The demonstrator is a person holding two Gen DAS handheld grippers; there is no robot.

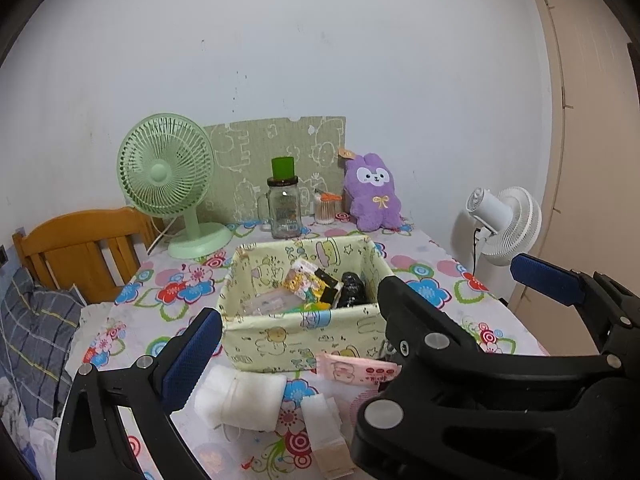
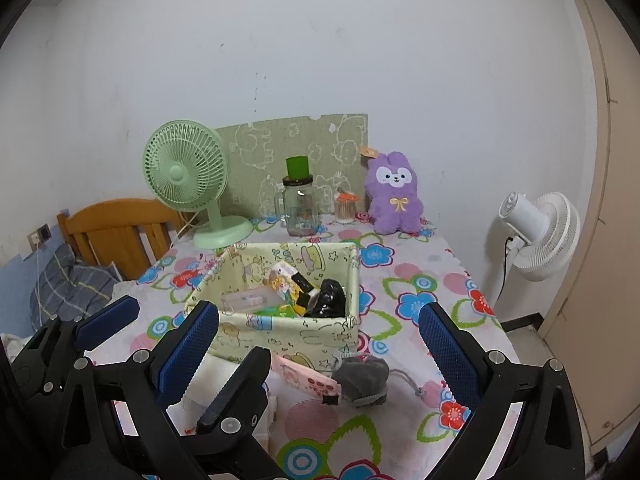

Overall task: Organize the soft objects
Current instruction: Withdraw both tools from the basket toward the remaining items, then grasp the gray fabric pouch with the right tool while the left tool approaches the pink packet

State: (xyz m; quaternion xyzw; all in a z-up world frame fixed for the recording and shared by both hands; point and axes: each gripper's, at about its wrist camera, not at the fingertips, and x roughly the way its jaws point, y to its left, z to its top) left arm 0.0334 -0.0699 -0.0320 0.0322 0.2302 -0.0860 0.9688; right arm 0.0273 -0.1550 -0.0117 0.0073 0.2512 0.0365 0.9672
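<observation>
A pale yellow fabric basket (image 1: 280, 338) (image 2: 280, 334) stands mid-table, holding several packets and a black bag (image 1: 352, 288). In front of it lie a rolled white cloth (image 1: 240, 400), a folded white gauze piece (image 1: 324, 428), a pink tissue pack (image 1: 356, 370) (image 2: 306, 378) and a grey pouch (image 2: 364, 378). My left gripper (image 1: 296, 344) is open and empty above the white cloth. My right gripper (image 2: 320, 344) is open and empty above the pink pack and grey pouch. The right gripper's fingers (image 1: 544, 280) also show in the left wrist view.
A green desk fan (image 1: 168, 180), a glass jar with green lid (image 1: 285, 204), a cotton-swab tub (image 1: 326, 208) and a purple plush rabbit (image 1: 372, 192) stand at the table's back. A white floor fan (image 2: 536, 232) is right, a wooden chair (image 1: 80, 248) left.
</observation>
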